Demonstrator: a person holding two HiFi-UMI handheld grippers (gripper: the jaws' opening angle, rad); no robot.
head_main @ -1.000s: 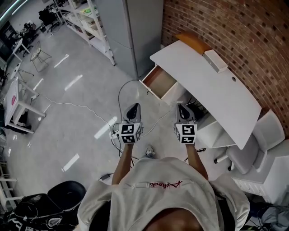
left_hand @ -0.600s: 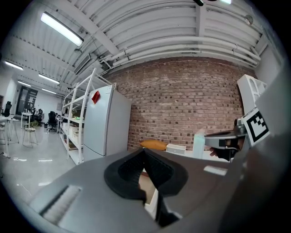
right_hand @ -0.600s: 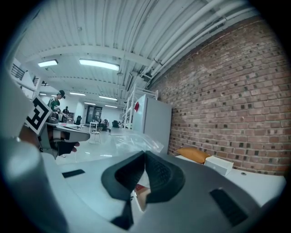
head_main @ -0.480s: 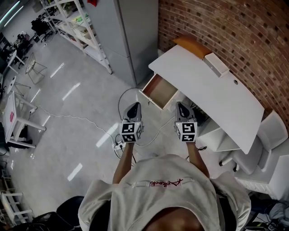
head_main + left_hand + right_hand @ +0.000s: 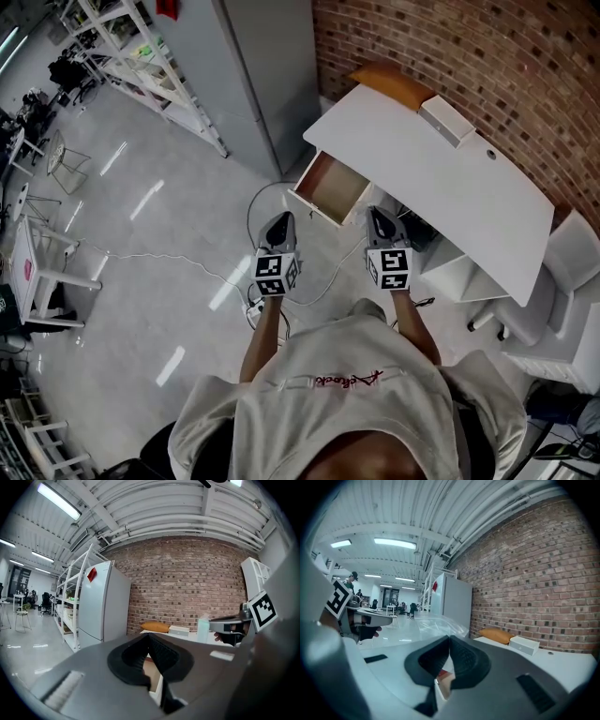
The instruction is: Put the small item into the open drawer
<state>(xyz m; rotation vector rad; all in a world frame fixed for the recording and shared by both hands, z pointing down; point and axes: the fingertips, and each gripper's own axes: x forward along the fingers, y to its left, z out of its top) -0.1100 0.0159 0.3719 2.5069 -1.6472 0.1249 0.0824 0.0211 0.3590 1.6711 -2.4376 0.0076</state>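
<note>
No brand name or label can be read. The red script [image 5: 323, 382] across the back of the person's shirt is too small to make out. The only other print is the black-and-white square markers on the cube [image 5: 272, 274] of the left gripper [image 5: 277, 223] and the cube [image 5: 388, 268] of the right gripper [image 5: 378, 217].

The right gripper is clenched on the small item [image 5: 440, 624], a piece of clear, crinkled plastic. It sticks out forward and upward past that gripper's closed tips. The left gripper's jaws are pressed together with nothing between them.

The two grippers are held side by side and level, both aimed at the brick wall [image 5: 487, 66]. The open drawer [image 5: 326, 183] lies ahead of them and lower. It is between their lines of aim, and its bare wooden floor shows. It is pulled out from the near left end of the white bench [image 5: 441, 187], which runs ahead of and out to the right of the right gripper. The small item is near the drawer but not over it.
</note>
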